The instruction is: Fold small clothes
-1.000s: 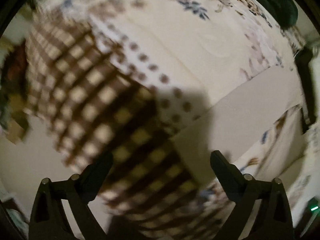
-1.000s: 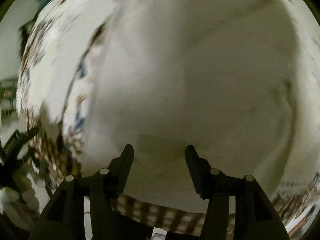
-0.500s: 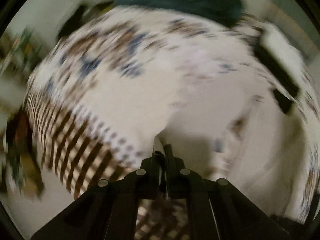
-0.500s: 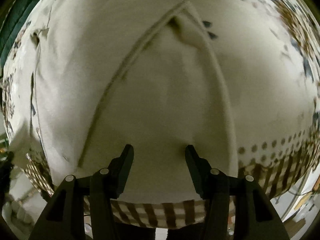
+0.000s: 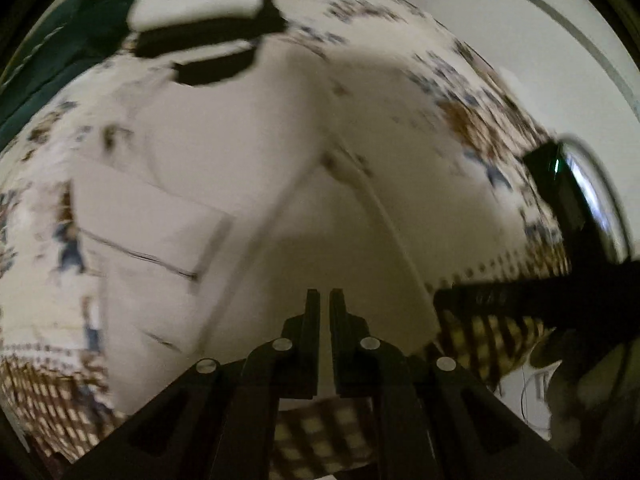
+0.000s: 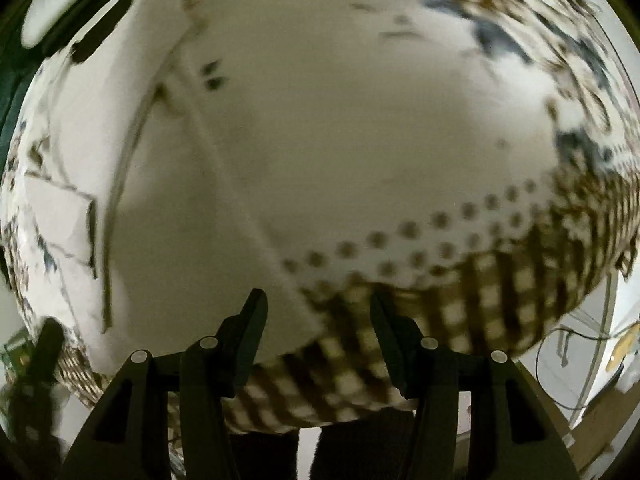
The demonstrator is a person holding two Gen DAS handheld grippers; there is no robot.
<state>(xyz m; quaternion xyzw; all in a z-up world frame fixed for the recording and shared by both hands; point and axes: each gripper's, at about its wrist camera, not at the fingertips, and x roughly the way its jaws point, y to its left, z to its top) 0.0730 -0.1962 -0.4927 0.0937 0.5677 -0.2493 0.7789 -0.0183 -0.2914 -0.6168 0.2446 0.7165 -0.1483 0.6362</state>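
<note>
A cream-white small garment point(image 5: 340, 248) lies spread on the patterned bedcover; its seam runs down to the near edge. It also fills the left half of the right wrist view point(image 6: 192, 240). My left gripper point(image 5: 324, 300) is shut over the garment's near part, the jaws almost touching; whether cloth is pinched between them does not show. My right gripper point(image 6: 318, 308) is open and empty, just above the garment's lower right corner at the bed's checked border. The right gripper's dark body point(image 5: 560, 300) shows at the right of the left wrist view.
The bedcover point(image 6: 460, 248) is white with blue-brown flowers, brown dots and a brown checked border point(image 6: 500, 300). A folded white cloth point(image 5: 132, 220) lies left of the garment. Folded white and black clothes point(image 5: 200, 12) and a dark green item point(image 5: 52, 52) lie at the far side.
My left gripper went from open to shut and swung right over the white garment. My right gripper stayed open and shifted right toward the garment's corner and the checked border.
</note>
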